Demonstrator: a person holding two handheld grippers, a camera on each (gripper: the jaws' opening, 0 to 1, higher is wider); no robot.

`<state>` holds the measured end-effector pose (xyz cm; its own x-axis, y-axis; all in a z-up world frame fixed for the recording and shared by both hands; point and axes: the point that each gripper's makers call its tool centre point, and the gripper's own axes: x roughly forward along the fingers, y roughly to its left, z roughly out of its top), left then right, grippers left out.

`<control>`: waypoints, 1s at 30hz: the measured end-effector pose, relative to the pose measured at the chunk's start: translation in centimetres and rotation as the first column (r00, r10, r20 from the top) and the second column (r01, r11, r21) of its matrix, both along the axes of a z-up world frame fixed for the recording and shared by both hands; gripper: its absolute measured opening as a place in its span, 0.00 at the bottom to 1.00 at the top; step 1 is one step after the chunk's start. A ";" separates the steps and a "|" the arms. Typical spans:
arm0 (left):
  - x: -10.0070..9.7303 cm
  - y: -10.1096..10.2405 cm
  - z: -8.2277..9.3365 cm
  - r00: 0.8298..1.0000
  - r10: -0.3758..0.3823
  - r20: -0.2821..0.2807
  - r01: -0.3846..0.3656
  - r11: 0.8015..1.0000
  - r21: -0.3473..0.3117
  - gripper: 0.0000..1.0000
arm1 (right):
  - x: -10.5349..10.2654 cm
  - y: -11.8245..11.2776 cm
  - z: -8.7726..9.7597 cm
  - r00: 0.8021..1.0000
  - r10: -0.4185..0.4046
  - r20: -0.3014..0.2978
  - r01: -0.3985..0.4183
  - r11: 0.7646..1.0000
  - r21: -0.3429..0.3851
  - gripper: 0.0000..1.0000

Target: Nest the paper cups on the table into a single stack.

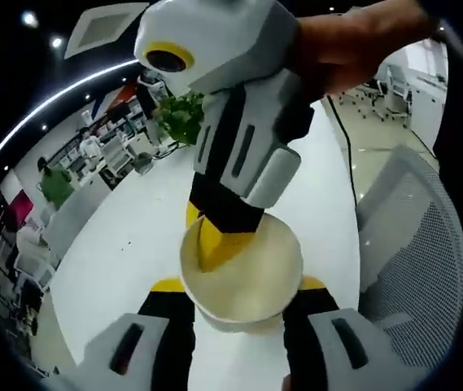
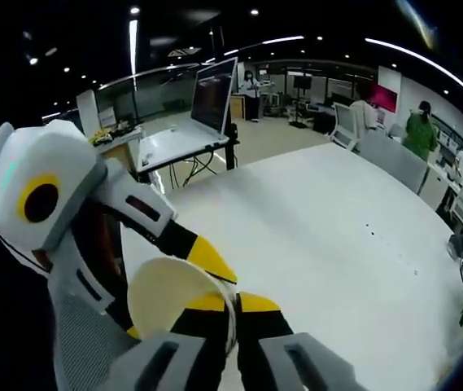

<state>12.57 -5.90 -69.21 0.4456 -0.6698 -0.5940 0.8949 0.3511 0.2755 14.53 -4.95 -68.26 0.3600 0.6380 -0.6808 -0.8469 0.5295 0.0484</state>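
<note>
A cream paper cup is held above the white table, its open mouth facing the left gripper view. My left gripper is shut on its sides, one black and yellow jaw on each flank. My right gripper comes down from the top of that view, with one yellow tip inside the cup and the rim pinched. In the right gripper view, my right gripper is shut on the near rim of the cup. My left gripper reaches in from the left around the cup.
A grey mesh chair stands beside the table edge on the right of the left gripper view. A leafy plant stands beyond the table's far end. The table top stretches away towards a desk with a laptop, office chairs and people.
</note>
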 end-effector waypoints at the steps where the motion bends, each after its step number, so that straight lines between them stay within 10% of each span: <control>1: 0.1 0.0 0.0 1.000 0.003 0.000 -0.003 1.000 -0.003 0.38 | 0.0 0.0 0.0 1.000 0.002 0.002 -0.002 1.000 0.000 0.01; 9: -0.1 0.5 -0.2 0.993 0.089 -0.080 -0.098 0.988 -0.120 0.38 | 0.3 -0.9 0.7 0.999 -0.022 0.038 0.021 1.000 0.006 0.29; 30: -0.2 -0.1 -1.9 0.956 0.169 -0.241 -0.229 0.942 -0.245 0.43 | 0.8 -5.2 1.5 0.975 -0.221 0.003 0.218 0.965 0.144 0.33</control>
